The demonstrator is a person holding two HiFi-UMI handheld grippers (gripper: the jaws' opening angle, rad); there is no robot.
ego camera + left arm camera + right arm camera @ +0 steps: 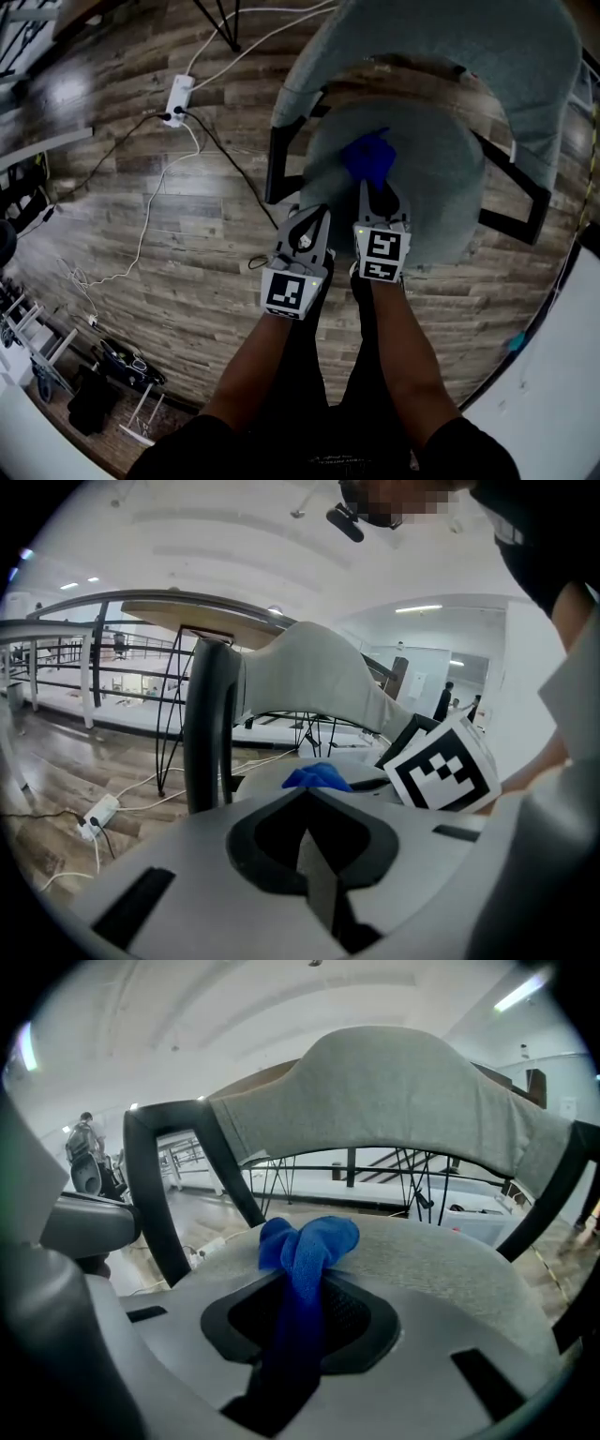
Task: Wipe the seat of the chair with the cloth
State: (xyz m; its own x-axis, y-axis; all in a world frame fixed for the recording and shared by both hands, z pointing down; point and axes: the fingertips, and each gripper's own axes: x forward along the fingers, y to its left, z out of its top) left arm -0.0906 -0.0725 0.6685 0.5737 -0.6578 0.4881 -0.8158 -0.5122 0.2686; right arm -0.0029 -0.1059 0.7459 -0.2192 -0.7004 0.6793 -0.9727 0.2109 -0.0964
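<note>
Cloth: a bright blue cloth (309,1246) with a fuzzy nap is lying bunched into a knotted lump, and one end is trailing back as a narrow strip.
Cloth position: it is resting on the seat (431,197), on the left half as the head view shows it, clear of the rim.
Right gripper: the right gripper (379,192) is reaching over the front edge of the seat. Its jaws are clamping the narrow strip of the cloth, and the lump is bulging out just past the tips.
Seat: the round cushion is showing a grey-green woven fabric, and its surface is lying bare around the cloth.
Backrest: the curved backrest (450,47), in the same fabric, is wrapping around the far side of the seat.
Frame: a black arm (278,164) is running down at the seat's left side, and a matching one is showing on the right.
Left gripper: the left gripper (309,220) is hanging just beside the right one at the seat's front left edge. Its jaws are pressing together with nothing between them.
Floor: the wood-plank floor (141,262) is carrying a white power strip (178,97) to the left of the chair, and the cables (155,202) are trailing away from it.
</note>
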